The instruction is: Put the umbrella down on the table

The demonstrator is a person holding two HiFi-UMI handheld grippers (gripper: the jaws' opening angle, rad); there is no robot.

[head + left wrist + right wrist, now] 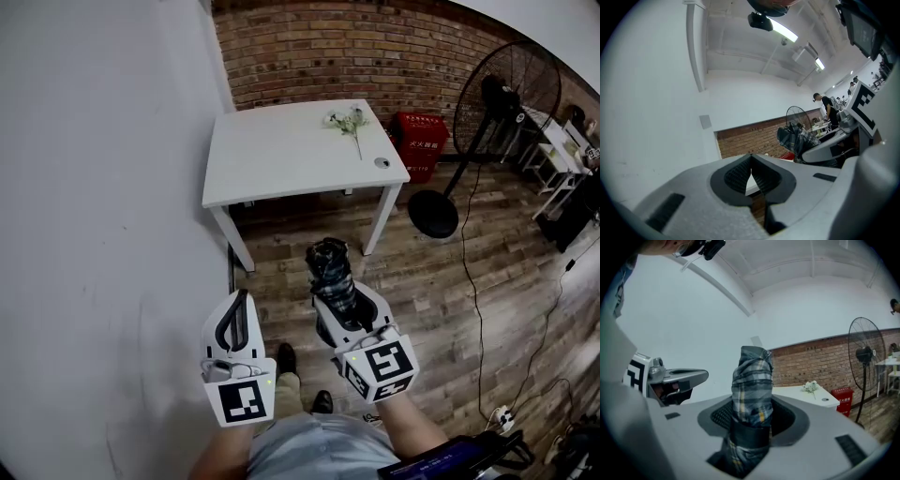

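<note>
**Umbrella in the air, short of the bench**

The right tongs (752, 416) pinch a folded grey-and-blue plaid fabric umbrella (752, 376) around its lower part. It juts out past the tips, held in the air in front of the person and well apart from the bench. The left tongs (751, 174), just beside them, are pressed together on nothing.

Ahead stands the white rectangular bench (281, 159), bare except for a small sprig of pale flowers (349, 120) near its far right corner.

The step in hand looks like the carry. Next the person must close in on the bench, lower the umbrella onto the bare top and spread the right tongs.

A red box (419, 141) on the floor bears white print too small to read. The tongs' cubes carry only black-and-white square markers.
</note>
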